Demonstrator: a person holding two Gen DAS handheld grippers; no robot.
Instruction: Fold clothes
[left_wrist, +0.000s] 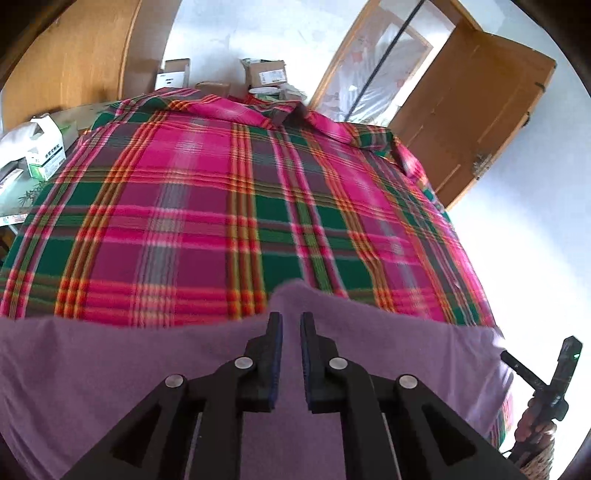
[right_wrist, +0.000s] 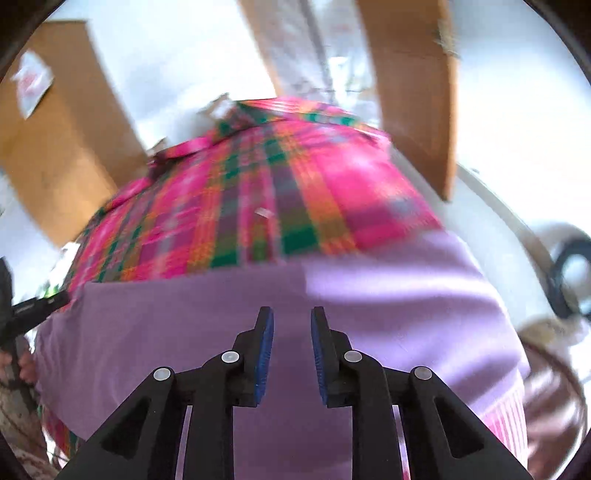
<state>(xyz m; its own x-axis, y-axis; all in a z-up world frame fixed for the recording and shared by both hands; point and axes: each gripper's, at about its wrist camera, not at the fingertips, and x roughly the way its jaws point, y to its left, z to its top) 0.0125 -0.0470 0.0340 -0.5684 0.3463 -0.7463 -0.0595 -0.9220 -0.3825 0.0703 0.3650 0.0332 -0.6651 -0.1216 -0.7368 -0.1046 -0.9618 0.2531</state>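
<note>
Black tongs (left_wrist: 291, 319), blue pads (right_wrist: 265, 350), seemingly silver rivets.

Left gripper (left_wrist: 291, 325): fingers parallel, pointing forward and down, narrow gap between the blue pads, nothing pinched. Right gripper (right_wrist: 291, 319): same pose, gap slightly wider, nothing between the pads; this view is motion-blurred. The person's right hand (left_wrist: 535, 424) wraps the right handle at the left camera's lower right edge. The left hand (right_wrist: 26, 365) is partly visible at the right camera's left edge.
</note>
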